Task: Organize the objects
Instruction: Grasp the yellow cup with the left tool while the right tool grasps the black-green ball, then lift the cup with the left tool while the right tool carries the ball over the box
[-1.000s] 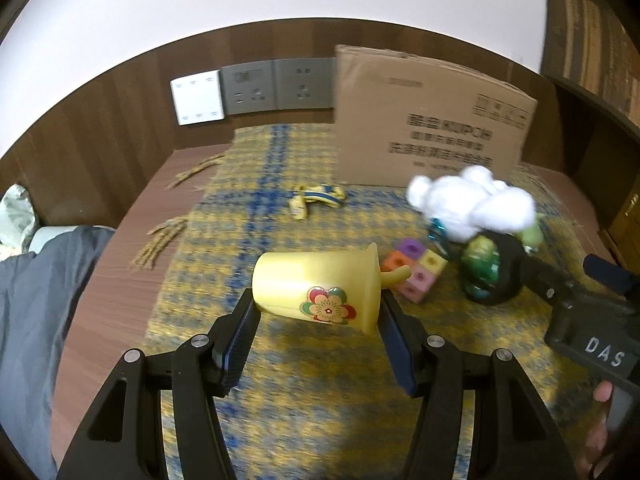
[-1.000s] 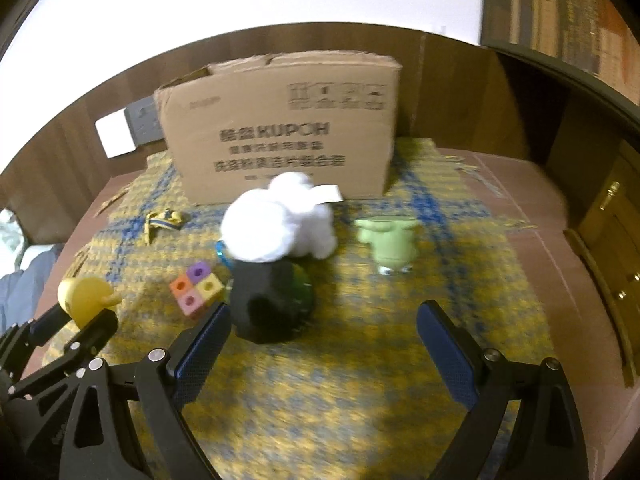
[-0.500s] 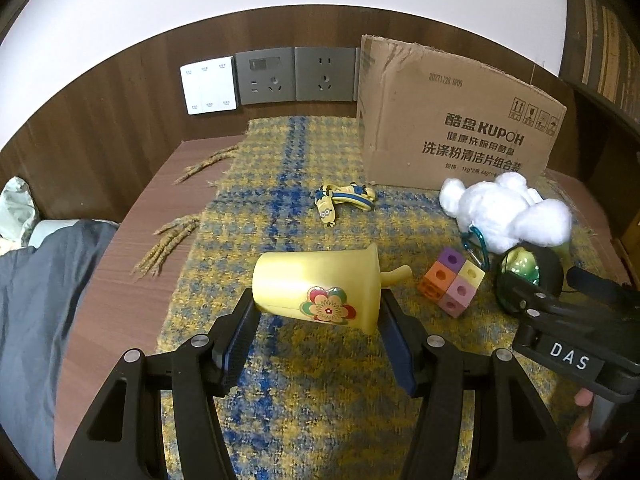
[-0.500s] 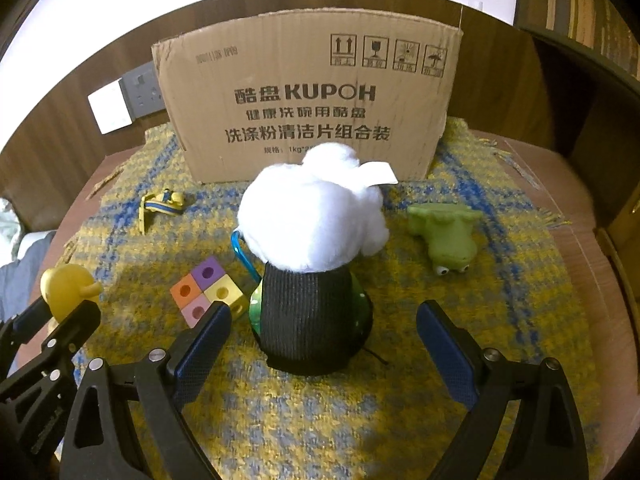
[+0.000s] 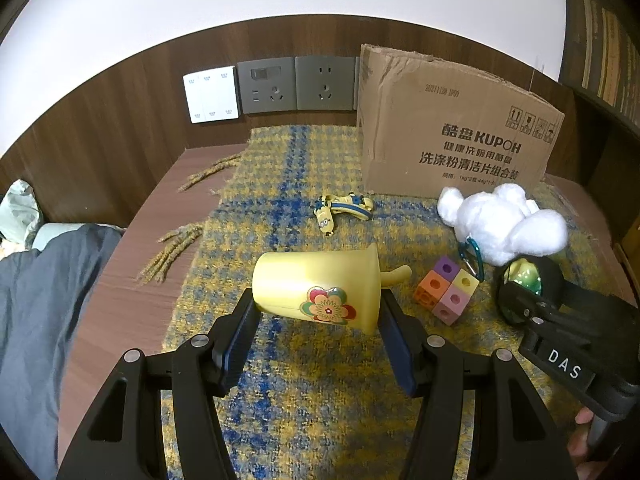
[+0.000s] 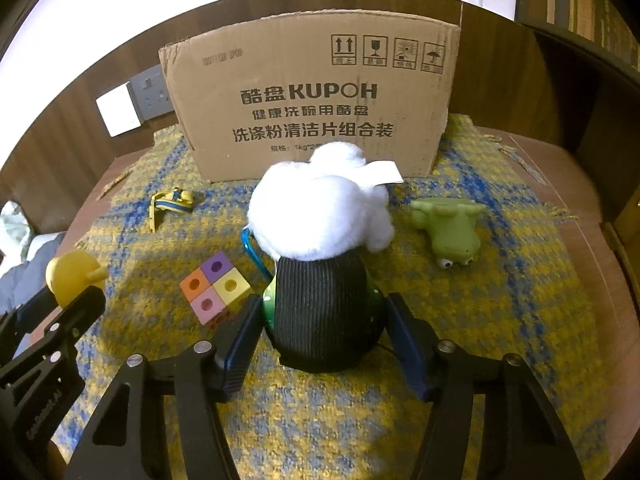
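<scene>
Biggest thing in shot is the cardboard box (image 6: 308,100) at the far end of the yellow-blue cloth (image 6: 500,320), where I guess everything goes. My right gripper (image 6: 324,322) has just been closing, and its jaws now sit against both sides of the black knit-covered ball (image 6: 324,312), near the middle, just in front of the white plush (image 6: 320,216). So that one looks ready to lift. Left gripper (image 5: 318,312) is clamped on the yellow cup (image 5: 316,284), held sideways above the cloth.
</scene>
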